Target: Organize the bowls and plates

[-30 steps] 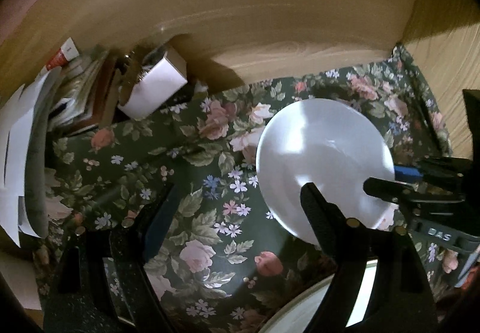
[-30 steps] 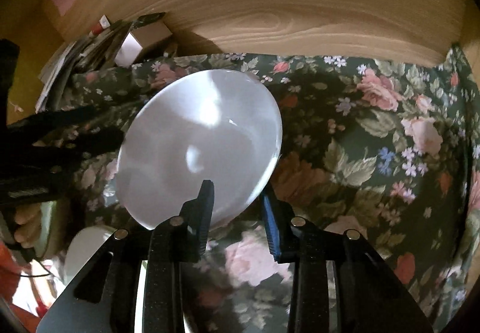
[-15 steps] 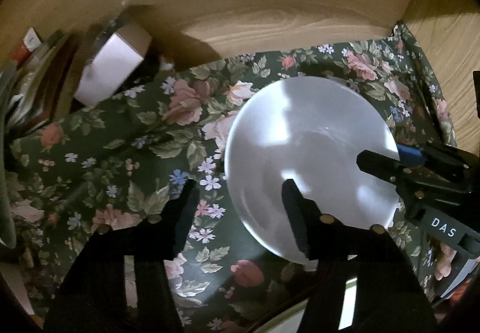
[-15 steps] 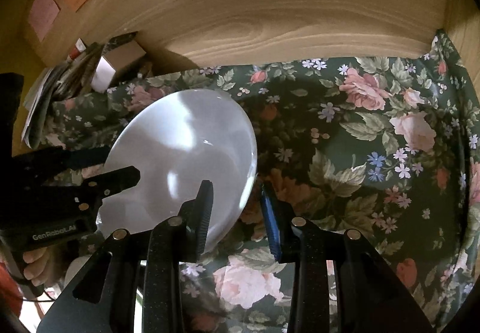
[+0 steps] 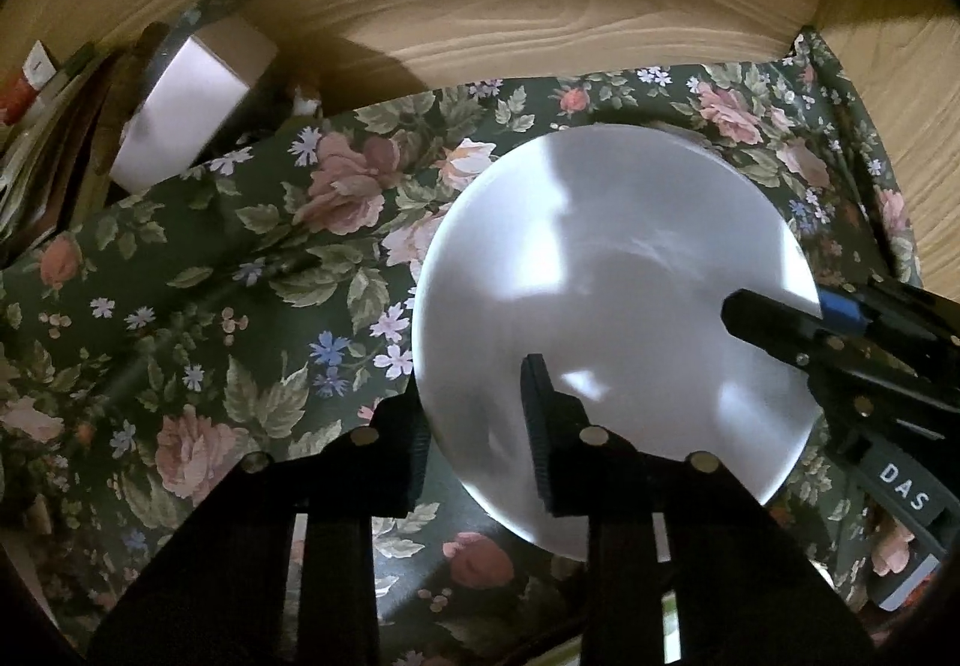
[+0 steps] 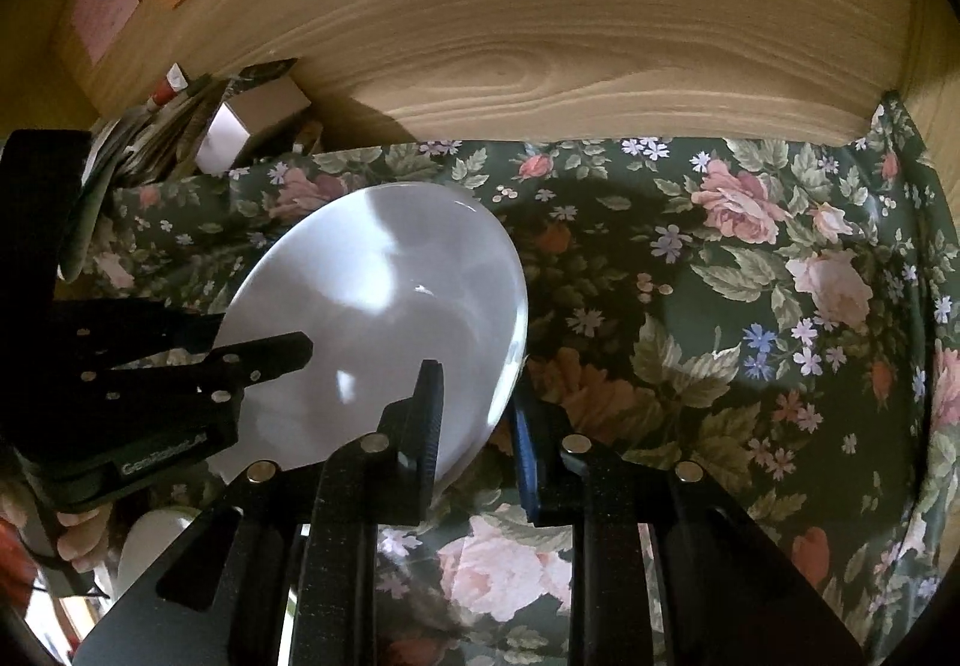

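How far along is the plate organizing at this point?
Nothing looks sorted yet. In hand: one white plate above the floral tablecloth, tilted, its rim pinched by the right gripper, while the left gripper is closing its jaws on the opposite rim. Left: setting this plate down, plus a white dish barely visible at the frame's lower edge.

Plain white plate (image 5: 612, 270), glossy, unpatterned. Dark green cloth (image 5: 198, 270) printed with pink roses, pale leaves, small blue and white flowers. Light tan wood-grain panel (image 6: 540, 24) behind; black grippers, white box (image 5: 180, 114) at left.
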